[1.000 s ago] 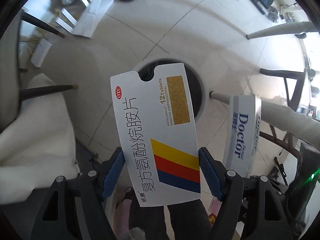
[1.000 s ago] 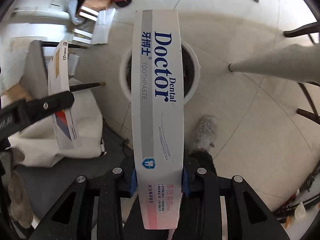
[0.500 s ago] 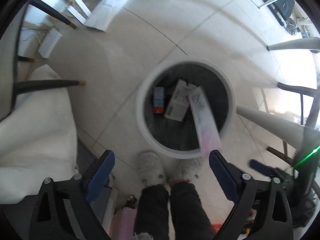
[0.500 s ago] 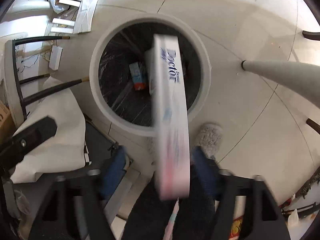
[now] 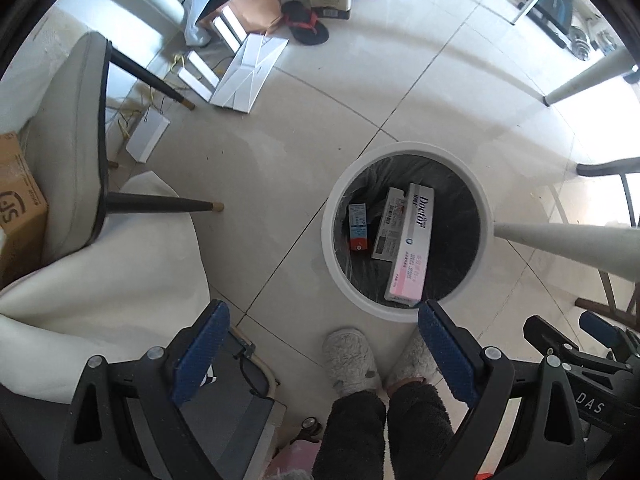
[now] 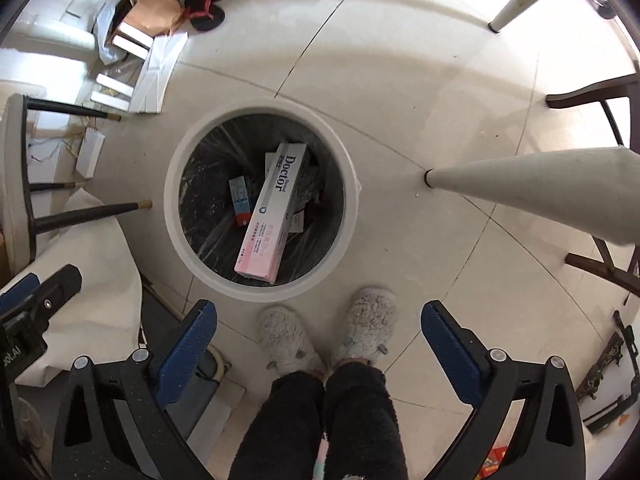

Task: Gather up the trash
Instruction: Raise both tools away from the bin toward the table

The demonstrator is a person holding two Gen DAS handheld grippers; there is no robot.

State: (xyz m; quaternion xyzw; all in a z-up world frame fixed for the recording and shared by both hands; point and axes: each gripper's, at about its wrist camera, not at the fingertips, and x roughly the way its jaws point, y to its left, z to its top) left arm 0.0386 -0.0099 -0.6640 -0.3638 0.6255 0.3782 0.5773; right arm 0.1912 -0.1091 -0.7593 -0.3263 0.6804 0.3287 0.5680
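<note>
Toothpaste box [image 6: 272, 216] now in bin [image 6: 352, 184], claws empty.

Both views look down, share bin [image 5: 404, 310]

"Doctor" on the toothpaste box [image 6: 270, 216] in the bin, "DAS" on the right gripper [image 5: 591, 404]

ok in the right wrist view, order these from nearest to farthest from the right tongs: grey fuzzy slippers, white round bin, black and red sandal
1. Grey fuzzy slippers, on the floor just ahead, between the open right tongs.
2. White round bin, beyond the slippers, centre of view.
3. Black and red sandal, far across the floor, upper left.
</note>
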